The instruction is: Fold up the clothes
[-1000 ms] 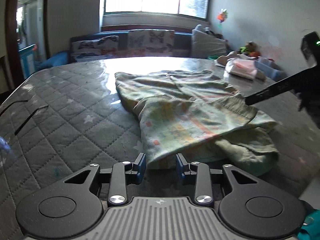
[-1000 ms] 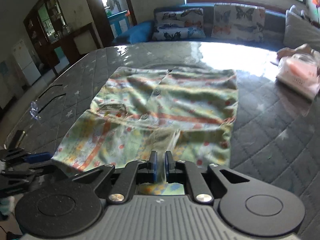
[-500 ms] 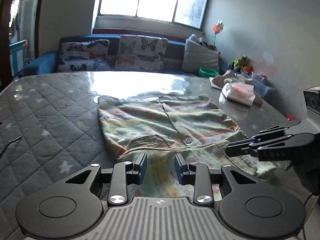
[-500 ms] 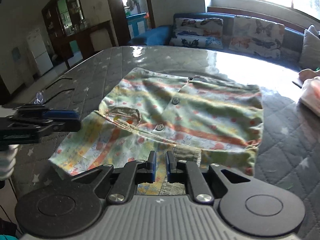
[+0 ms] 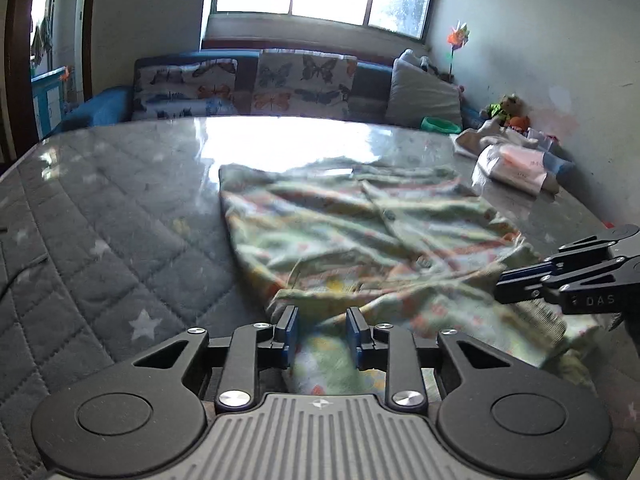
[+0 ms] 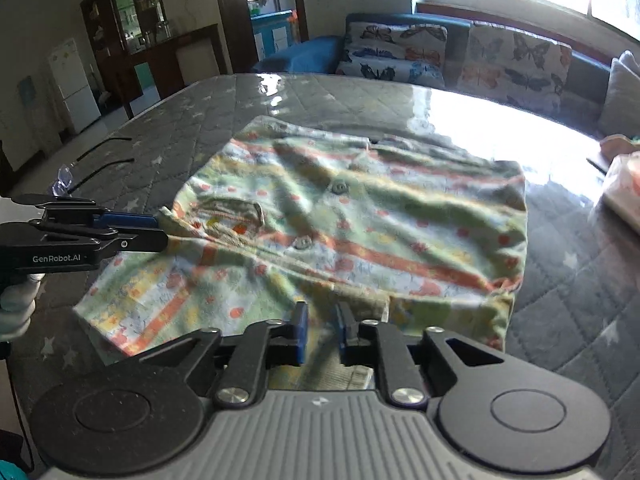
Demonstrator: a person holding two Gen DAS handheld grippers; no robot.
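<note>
The shirt [image 6: 352,232] lies spread on the mattress [image 6: 568,280], its near edge under both grippers. The left gripper [image 5: 320,334] fingers are closing over cloth; the right gripper [image 6: 320,330] fingers are opening, cloth between them.

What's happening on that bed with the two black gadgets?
A person is folding a small patterned shirt on a grey quilted mattress, using a pair of hand-held tongs in each hand. The shirt lies buttons up, its near part folded over. The left tongs are closing, with the near edge of the cloth between their tips. The right tongs are opening, with the shirt's near edge between them, so they seem to be letting go. Neither pair visibly pinches the cloth.
</note>
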